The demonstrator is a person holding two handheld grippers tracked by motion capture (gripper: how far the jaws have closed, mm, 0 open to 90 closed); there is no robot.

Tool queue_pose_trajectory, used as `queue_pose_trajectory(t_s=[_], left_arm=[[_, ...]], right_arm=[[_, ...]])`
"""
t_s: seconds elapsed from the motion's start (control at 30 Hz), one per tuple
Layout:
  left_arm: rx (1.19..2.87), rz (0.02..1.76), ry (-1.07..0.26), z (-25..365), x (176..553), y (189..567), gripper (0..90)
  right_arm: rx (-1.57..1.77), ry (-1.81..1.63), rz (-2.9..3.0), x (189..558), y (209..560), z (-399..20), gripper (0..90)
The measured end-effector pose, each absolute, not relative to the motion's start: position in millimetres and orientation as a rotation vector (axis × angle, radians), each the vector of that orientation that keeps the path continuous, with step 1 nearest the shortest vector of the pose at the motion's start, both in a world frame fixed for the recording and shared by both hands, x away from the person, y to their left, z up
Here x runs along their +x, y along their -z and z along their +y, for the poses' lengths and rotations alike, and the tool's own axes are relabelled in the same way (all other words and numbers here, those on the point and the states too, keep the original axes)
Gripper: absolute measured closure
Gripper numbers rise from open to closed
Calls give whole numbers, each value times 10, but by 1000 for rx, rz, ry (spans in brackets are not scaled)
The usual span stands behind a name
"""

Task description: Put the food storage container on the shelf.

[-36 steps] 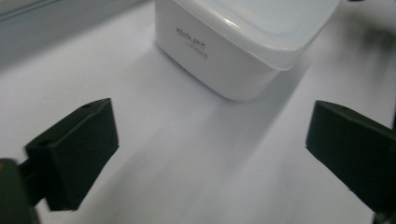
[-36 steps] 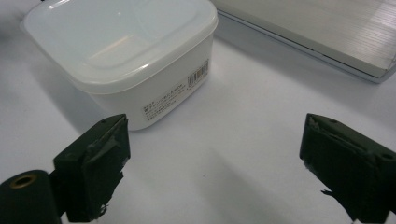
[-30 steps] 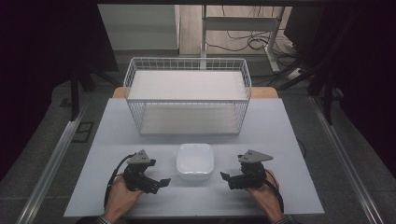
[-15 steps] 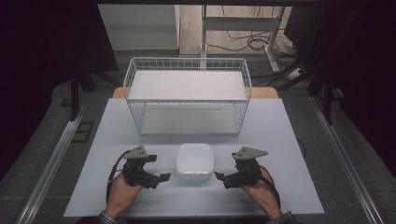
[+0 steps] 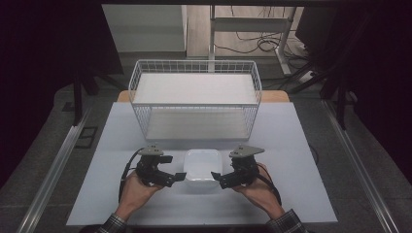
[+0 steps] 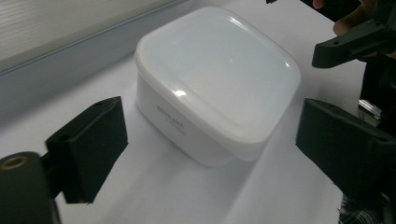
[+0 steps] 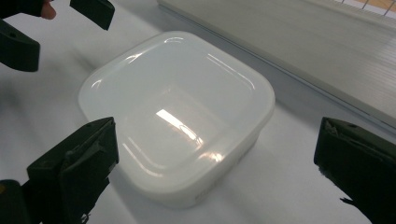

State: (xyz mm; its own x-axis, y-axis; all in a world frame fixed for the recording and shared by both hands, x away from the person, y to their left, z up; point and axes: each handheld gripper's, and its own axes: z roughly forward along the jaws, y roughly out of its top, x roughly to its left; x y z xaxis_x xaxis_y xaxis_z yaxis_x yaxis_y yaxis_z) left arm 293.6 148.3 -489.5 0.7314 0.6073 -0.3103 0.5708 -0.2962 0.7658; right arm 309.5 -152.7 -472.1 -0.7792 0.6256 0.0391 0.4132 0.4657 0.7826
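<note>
A white square lidded container [image 5: 202, 167] sits on the pale table near its front edge. My left gripper [image 5: 179, 176] is at its left side and my right gripper [image 5: 216, 178] at its right, both pointing inward at it. In the left gripper view the container [image 6: 219, 70] has its near corner between the open jaws of that gripper [image 6: 212, 121], untouched; these jaws have just been closing slightly. In the right gripper view the container [image 7: 177, 107] lies between the wide-open jaws of that gripper [image 7: 217, 135], with no pad on it.
A white wire basket [image 5: 194, 65] with a flat white board across it stands behind the container, mid-table. The table [image 5: 301, 145] has bare room at left and right. Metal rails run along the floor on both sides, and cables lie beyond the basket.
Both hands have moved inward toward the container and risen a little, so the jaw tips now flank its sides. The container has not moved.
</note>
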Motion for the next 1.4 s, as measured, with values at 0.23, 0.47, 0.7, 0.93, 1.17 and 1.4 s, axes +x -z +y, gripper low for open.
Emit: queue_pose_trajectory(t_s=[0.23,0.47,0.7,0.93,1.17,1.4], left_arm=[[1992,904,-42,1414,3113,4920,128],[1984,932,17,1363,3234,5097,152],[1955,923,134,1370,3212,5122,303],[1949,971,127,1415,3051,5043,491],[1904,1024,85,1416,2916,4985,648],[1885,1046,-24,1395,2862,4948,797]], right_arm=[[981,-1176,2526,3264,4737,-1420,88],[1023,-1176,2572,3304,4841,-1428,153],[1201,-1280,2637,3344,4900,-1527,256],[1316,-1296,2637,3250,4839,-1655,515],[1355,-1291,2586,3119,4751,-1707,655],[1285,-1248,2477,3052,4714,-1691,772]])
